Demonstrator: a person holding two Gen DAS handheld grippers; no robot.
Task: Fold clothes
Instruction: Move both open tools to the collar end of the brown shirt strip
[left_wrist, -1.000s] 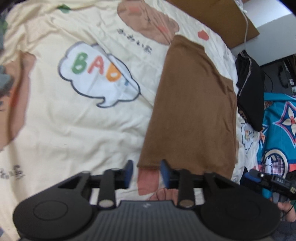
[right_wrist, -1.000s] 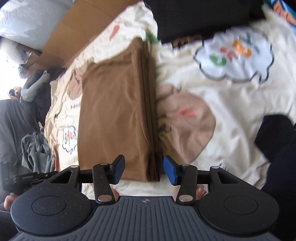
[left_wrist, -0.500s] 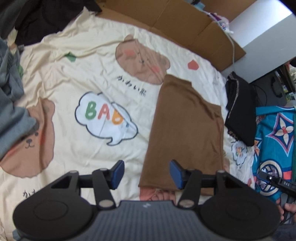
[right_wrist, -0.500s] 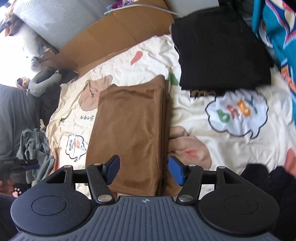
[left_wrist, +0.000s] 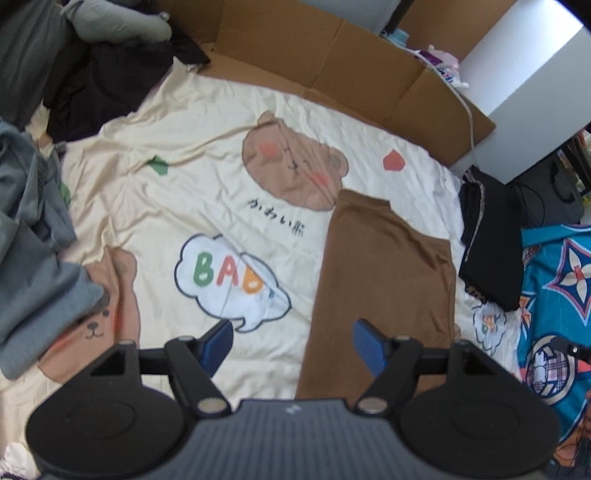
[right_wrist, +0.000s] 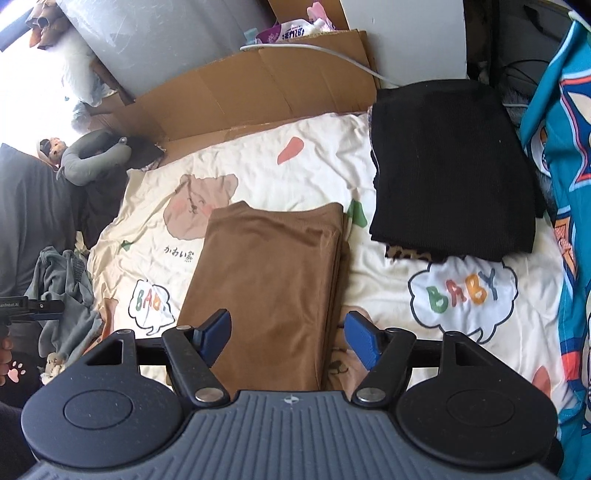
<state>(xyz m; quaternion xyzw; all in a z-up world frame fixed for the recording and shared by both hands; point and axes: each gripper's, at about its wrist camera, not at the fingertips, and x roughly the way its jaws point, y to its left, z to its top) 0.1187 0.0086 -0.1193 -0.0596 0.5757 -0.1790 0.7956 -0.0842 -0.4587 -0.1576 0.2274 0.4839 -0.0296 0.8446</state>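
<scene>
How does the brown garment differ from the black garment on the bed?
The brown garment is a long, narrow folded rectangle in the middle of the sheet; the black garment is wider, closer to a square, and lies near the far edge. The brown one lies directly on the sheet, while the black one rests on a leopard-patterned item. The brown fabric looks smooth; the black looks ribbed. Both are folded flat.

We count 1 folded brown garment (right_wrist: 266, 284), 1 folded black garment (right_wrist: 447, 173), 1 grey clothes heap (left_wrist: 33, 258), 1 cartoon bedsheet (left_wrist: 177, 192) and 2 tongs.
</scene>
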